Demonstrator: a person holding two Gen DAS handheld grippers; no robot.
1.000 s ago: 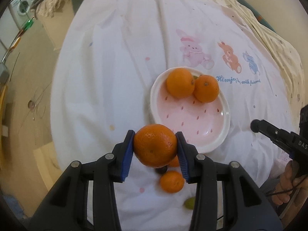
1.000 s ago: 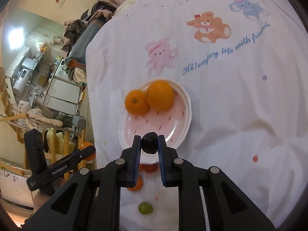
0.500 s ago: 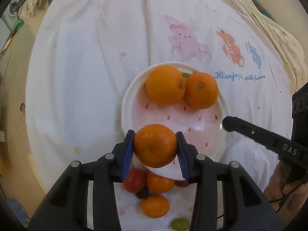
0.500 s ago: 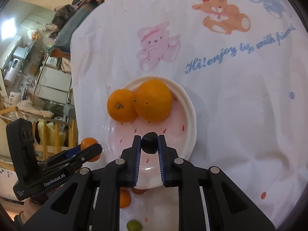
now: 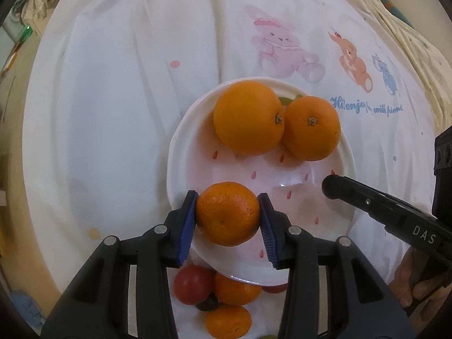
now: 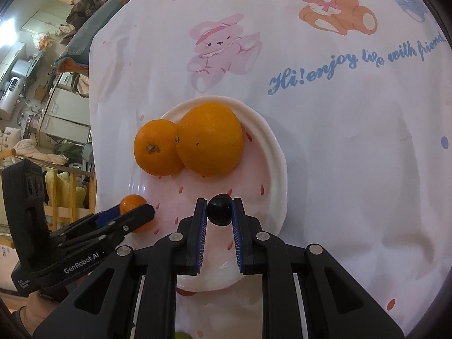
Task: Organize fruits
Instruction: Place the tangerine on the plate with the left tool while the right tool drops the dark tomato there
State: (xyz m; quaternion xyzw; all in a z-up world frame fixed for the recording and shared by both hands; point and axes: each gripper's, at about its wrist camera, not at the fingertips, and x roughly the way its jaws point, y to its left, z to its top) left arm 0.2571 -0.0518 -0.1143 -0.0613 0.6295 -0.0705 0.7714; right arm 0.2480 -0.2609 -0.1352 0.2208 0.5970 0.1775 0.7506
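Orange against blue pads, a mandarin sat pinched in the left gripper, hanging over the seven o'clock part of the pink-spotted plate. On the plate, a large orange at twelve o'clock touched a smaller orange at one o'clock. The right gripper was clamped on a small dark fruit above the plate's five o'clock side. A tomato and two more mandarins lay on the white cloth off the six o'clock rim.
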